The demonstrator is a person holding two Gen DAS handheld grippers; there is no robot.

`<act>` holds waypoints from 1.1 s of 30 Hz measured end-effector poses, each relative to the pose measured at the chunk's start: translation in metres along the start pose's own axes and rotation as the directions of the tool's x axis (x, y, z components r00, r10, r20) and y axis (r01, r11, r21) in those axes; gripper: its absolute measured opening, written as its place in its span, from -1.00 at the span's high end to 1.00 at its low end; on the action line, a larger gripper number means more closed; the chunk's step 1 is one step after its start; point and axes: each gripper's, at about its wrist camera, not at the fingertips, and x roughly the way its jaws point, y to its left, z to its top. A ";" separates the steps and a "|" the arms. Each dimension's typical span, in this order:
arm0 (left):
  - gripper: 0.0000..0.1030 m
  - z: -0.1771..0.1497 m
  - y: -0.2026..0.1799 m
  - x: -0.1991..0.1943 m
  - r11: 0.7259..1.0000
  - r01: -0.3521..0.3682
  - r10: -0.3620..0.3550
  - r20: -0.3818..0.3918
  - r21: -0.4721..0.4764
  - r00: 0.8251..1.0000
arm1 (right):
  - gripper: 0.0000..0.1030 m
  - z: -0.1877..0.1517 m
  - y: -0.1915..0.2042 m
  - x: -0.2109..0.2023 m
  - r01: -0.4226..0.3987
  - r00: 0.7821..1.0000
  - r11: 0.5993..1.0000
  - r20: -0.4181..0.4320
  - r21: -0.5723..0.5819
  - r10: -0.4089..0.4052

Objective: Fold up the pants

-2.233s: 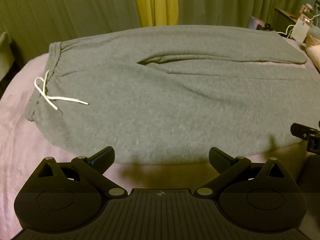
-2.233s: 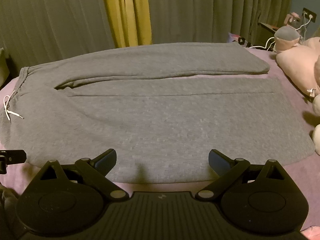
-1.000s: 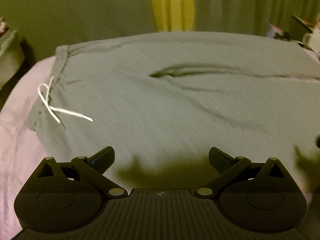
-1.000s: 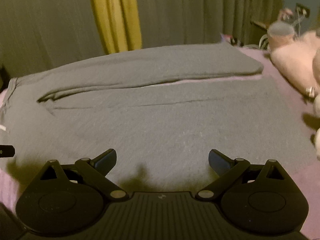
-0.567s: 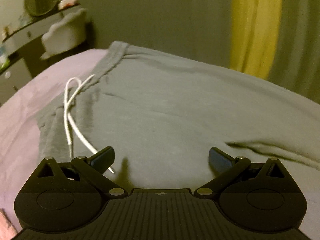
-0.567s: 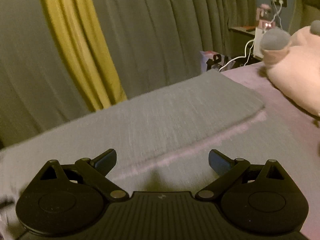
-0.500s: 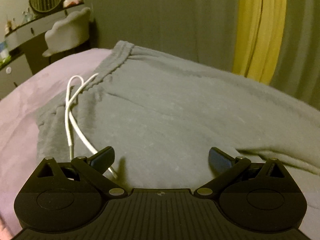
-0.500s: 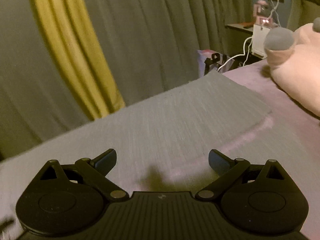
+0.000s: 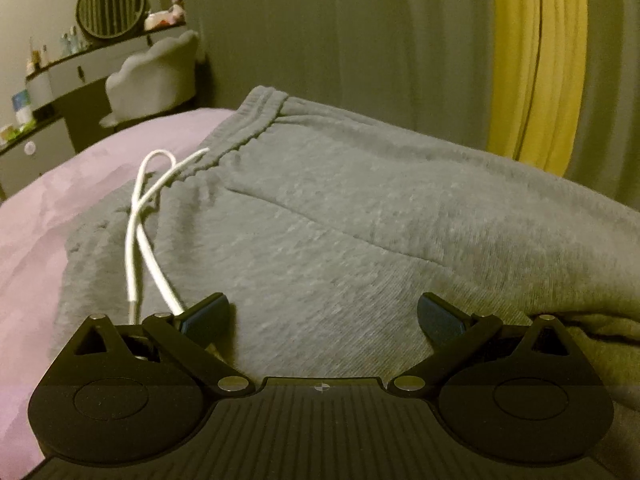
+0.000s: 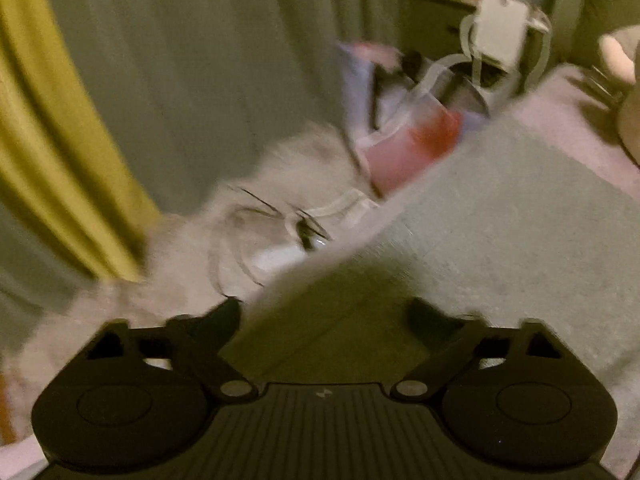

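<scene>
Grey sweatpants [image 9: 360, 216] lie flat on a pink bed sheet [image 9: 44, 216]. In the left wrist view the waistband [image 9: 256, 120] runs up the left, with a white drawstring [image 9: 140, 216] trailing to my left finger. My left gripper [image 9: 322, 314] is open, low over the hip area. In the blurred right wrist view my right gripper [image 10: 322, 314] is open over the far leg [image 10: 500, 232] near the bed's far edge.
Grey curtains with a yellow one [image 9: 536, 60] hang behind the bed. A vanity shelf and pale chair [image 9: 156, 76] stand at the left. Beyond the far bed edge lie bags and cables [image 10: 404, 132] on the floor. A pink plush [image 10: 624, 60] sits at the right.
Both grippers have moved forward over the pants. The left has swung toward the waistband and drawstring. The right has reached the far leg at the bed's edge, still moving fast.
</scene>
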 end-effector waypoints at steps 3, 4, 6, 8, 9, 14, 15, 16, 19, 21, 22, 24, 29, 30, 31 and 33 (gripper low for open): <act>-1.00 -0.001 0.001 0.002 1.000 0.008 -0.008 0.009 -0.024 1.000 | 0.71 -0.004 -0.003 -0.003 0.050 0.996 0.998 0.072 -0.046 -0.047; -1.00 -0.001 0.001 0.001 1.000 0.006 -0.006 0.011 -0.022 1.000 | 0.82 -0.004 -0.008 -0.004 0.001 0.998 0.998 0.065 -0.057 0.003; -1.00 -0.001 0.002 0.002 1.000 0.008 -0.008 0.012 -0.020 1.000 | 0.93 -0.004 -0.029 -0.012 -0.105 0.993 0.993 0.056 -0.049 0.108; -1.00 -0.001 0.003 0.001 1.000 0.014 -0.014 0.009 -0.024 1.000 | 0.94 -0.013 -0.062 -0.033 -0.230 0.971 0.973 0.072 0.014 0.228; -1.00 0.000 0.004 0.001 1.000 0.018 -0.017 0.005 -0.024 1.000 | 0.94 -0.022 -0.082 -0.046 -0.277 0.958 0.960 0.086 0.036 0.273; -1.00 0.002 0.007 0.000 0.999 0.032 -0.032 -0.019 -0.030 0.999 | 0.96 -0.117 -0.185 -0.110 -0.372 0.926 0.920 0.126 0.127 0.357; -1.00 0.003 0.007 0.001 0.999 0.035 -0.036 -0.022 -0.028 0.999 | 1.00 -0.137 -0.199 -0.116 -0.358 0.932 0.922 0.118 0.146 0.343; -1.00 0.003 0.007 0.002 0.999 0.041 -0.042 -0.026 -0.027 0.999 | 1.00 -0.157 -0.211 -0.120 -0.324 0.945 0.934 0.101 0.154 0.311; -1.00 0.002 0.008 0.002 0.998 0.055 -0.056 -0.033 -0.028 0.998 | 1.00 -0.191 -0.234 -0.134 -0.335 0.938 0.933 0.144 0.131 0.316; -1.00 0.001 0.008 0.002 0.998 0.059 -0.060 -0.035 -0.033 0.998 | 0.90 -0.185 -0.237 -0.143 -0.361 0.924 0.924 0.185 0.125 0.336; -1.00 0.001 0.008 0.002 0.998 0.060 -0.061 -0.033 -0.033 0.998 | 0.90 -0.176 -0.236 -0.146 -0.380 0.914 0.916 0.208 0.130 0.349; -1.00 -0.001 0.008 0.001 0.998 0.057 -0.057 -0.023 -0.030 0.998 | 0.36 -0.155 -0.228 -0.147 -0.389 0.899 0.914 0.264 0.118 0.348; -1.00 -0.007 0.006 0.000 0.998 0.052 -0.051 0.018 -0.024 0.999 | -0.46 -0.106 -0.183 -0.128 -0.339 0.911 0.936 0.284 0.097 0.301; -1.00 -0.007 0.006 0.000 0.998 0.052 -0.051 0.018 -0.024 0.999 | -0.46 -0.100 -0.173 -0.119 -0.332 0.917 0.940 0.261 0.083 0.301; -1.00 -0.007 0.005 0.000 0.998 0.052 -0.051 0.017 -0.024 0.999 | -0.45 -0.097 -0.165 -0.110 -0.295 0.934 0.953 0.234 0.071 0.272; -1.00 -0.006 0.006 0.000 0.998 0.053 -0.053 0.018 -0.024 0.998 | -0.32 -0.096 -0.154 -0.091 -0.235 0.958 0.970 0.181 0.058 0.221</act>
